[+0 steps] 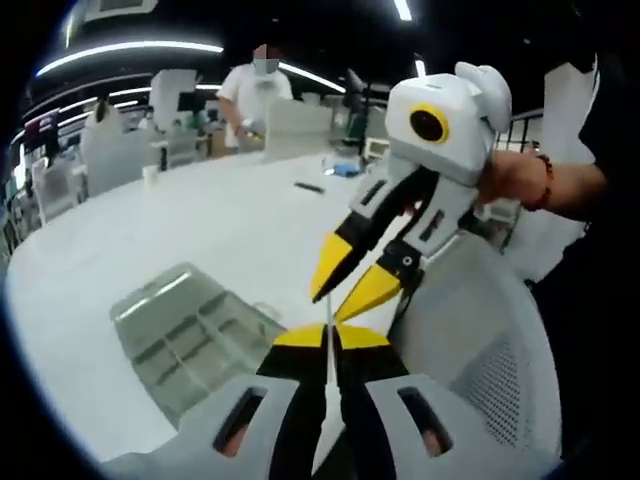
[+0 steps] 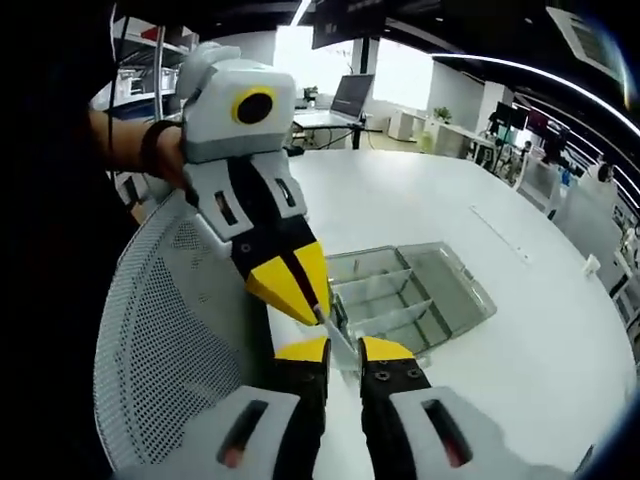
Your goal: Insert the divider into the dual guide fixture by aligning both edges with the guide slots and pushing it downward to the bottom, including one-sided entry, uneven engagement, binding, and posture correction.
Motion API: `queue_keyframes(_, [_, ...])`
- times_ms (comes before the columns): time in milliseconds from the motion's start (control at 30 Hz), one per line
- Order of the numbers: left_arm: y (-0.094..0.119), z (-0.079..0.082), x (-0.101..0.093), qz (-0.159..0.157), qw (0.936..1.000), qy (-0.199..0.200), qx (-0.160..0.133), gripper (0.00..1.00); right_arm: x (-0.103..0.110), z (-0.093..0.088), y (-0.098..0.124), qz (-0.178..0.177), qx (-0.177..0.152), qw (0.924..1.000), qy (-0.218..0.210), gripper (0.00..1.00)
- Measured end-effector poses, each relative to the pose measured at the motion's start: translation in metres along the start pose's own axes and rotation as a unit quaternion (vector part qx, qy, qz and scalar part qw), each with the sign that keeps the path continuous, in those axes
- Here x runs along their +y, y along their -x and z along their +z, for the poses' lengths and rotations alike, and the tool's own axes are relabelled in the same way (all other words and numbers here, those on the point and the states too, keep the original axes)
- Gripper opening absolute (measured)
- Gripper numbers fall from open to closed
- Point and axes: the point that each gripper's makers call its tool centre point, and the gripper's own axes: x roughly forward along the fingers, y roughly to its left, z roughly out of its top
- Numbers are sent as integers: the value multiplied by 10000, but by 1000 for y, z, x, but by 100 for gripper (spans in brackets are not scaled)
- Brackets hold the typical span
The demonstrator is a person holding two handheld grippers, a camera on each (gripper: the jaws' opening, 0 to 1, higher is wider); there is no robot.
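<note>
Pinching the divider [image 1: 327, 360] between them, both hand-held grippers are working above the table [image 1: 200, 230]. The left hand-held gripper [image 1: 327, 335] is clenched on its near edge; the sheet is showing edge-on as a thin pale line running up between the jaws. The right hand-held gripper [image 2: 343, 348] is closing on the same sheet, though how firmly it is biting I cannot tell.

Judging the divider: thin, clear plastic, very light, probably springy and slick. It is likely flexing under any twist, so holding near both upper corners and keeping the two grips parallel is looking like the way to avoid one-sided entry and binding. Squeezing harder is not helping; it may bow or crack.

The dual guide fixture [image 2: 415, 290] is sitting on the table just ahead of the right hand-held gripper, a clear tray with several dividers already standing in its slots. The divider is not in a slot yet; it is hanging just short of the near wall.

In the way: a white mesh chair back [image 2: 170, 340] is crowding the side of both grippers, close to the table edge. A person [image 1: 255, 90] is standing well beyond the left hand-held gripper, at the far side of the table, with small items [image 1: 310, 186] lying near them, clear of the work.
</note>
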Motion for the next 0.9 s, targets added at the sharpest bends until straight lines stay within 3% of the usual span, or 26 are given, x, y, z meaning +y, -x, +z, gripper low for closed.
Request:
queue_keyframes(167, [1,-4,0,-103,9999,-84,92,0,6,-4,0,201,75,9997,116,0])
queue_keyframes(533, [2,-4,11,76,10000,25,31,6,11,2,1,494,223,9985,93,0])
queue_keyframes(600, [2,-3,13,132,9987,481,-42,7,11,2,0,537,249,9982,59,0])
queue_keyframes(800, [5,-4,22,414,9972,611,-122,20,6,5,3,577,267,9978,-183,0])
queue_keyframes(900, [7,-8,22,476,9968,643,-65,23,2,5,3,480,294,9984,-11,0])
